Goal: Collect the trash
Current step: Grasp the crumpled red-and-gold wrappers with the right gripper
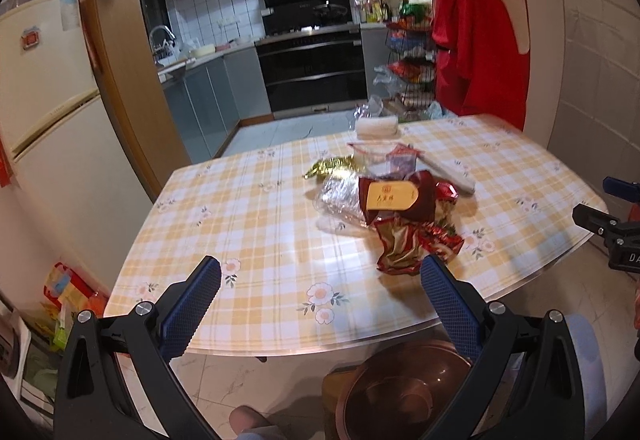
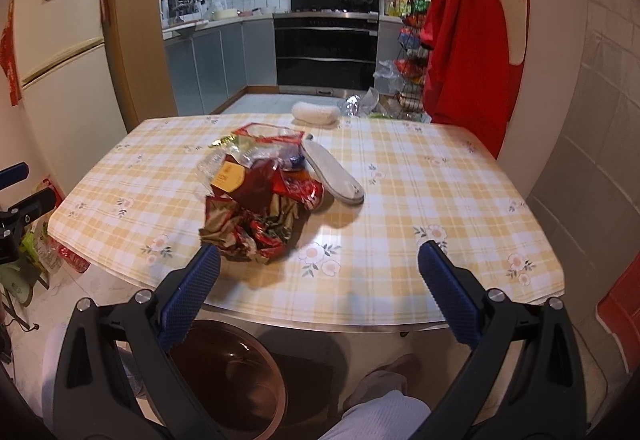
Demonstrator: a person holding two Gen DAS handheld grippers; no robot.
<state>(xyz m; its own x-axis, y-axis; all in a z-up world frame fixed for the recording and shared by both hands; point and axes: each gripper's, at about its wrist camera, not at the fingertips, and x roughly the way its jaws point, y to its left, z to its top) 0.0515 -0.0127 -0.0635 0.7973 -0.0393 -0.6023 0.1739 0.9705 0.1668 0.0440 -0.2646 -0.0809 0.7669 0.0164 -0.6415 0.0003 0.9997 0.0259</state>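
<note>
dark red wrapper with a yellow label: Chinese characters, too blurred to read | black body of the right tongs: letters "DA", cut off

The left gripper has black plastic arms with triangular cut-outs and silver round screws at the joints. Its jaws carry blue pads with a fine knurled texture. The right gripper looks the same: black arms, silver screws, blue textured pads. Seen from the left wrist, its black body bears white lettering, partly cut off. Below the right jaws shows a knee in pale cloth.
</note>
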